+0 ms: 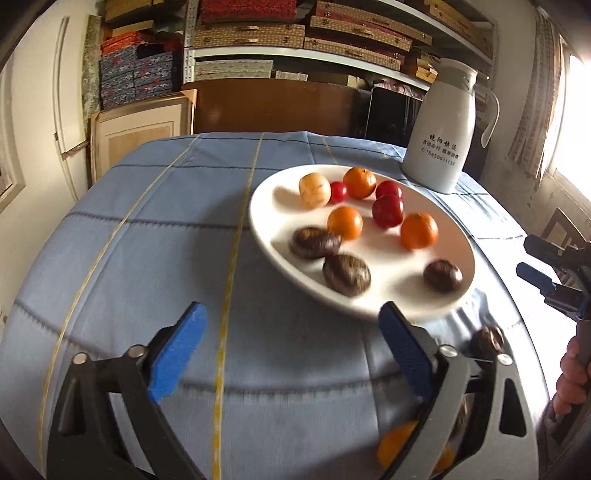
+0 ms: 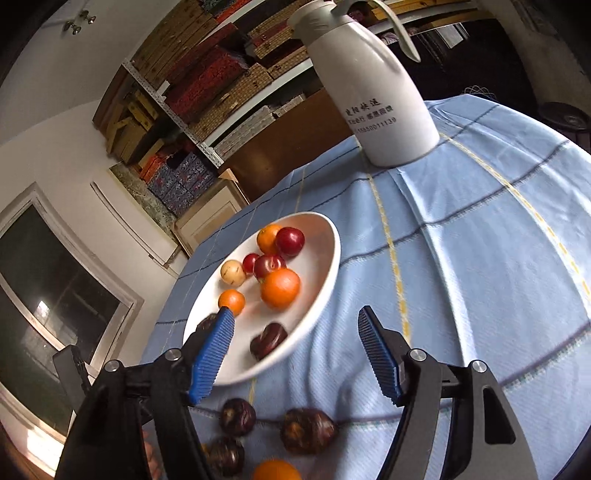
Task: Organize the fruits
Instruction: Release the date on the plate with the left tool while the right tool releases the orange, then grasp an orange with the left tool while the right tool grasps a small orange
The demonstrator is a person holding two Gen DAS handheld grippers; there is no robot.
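Left gripper [image 1: 291, 325]: jaws spread wide, nothing between the blue pads, only tablecloth [image 1: 147, 229] below. Its right pad tip overlaps the near rim of the white plate [image 1: 266, 192] in the left wrist view; can't tell if it touches.

Right gripper [image 2: 295, 332]: jaws apart, roughly mid-width, gripping nothing. The plate's near edge and one dark brown fruit [image 2: 268, 340] lie in the gap as seen from the right wrist camera, pads clear of both. Left pad tip sits in front of a small orange [image 2: 232, 301] on the plate. This gripper also shows at the right edge of the left wrist view, with a hand [image 1: 572, 380] on its handle.

Fruit on the plate, left wrist view: pale yellowish fruit [image 1: 314, 190], small red fruit [image 1: 338, 192], three oranges [image 1: 359, 182], two larger red plum-like fruits [image 1: 387, 211], three dark brown wrinkled fruits [image 1: 346, 274] along the near side.

Fruit off the plate, on the cloth near the camera in the right wrist view: three dark brown ones [image 2: 308, 430] and one orange [image 2: 276, 470] at the bottom edge, partly cut off. The left wrist view shows some of these behind its right finger, mostly hidden.

White thermos jug [image 1: 441, 129] with printed text stands upright on the cloth beyond the plate, near it but apart. Shelves with stacked boxes [image 1: 251, 33] behind the table.
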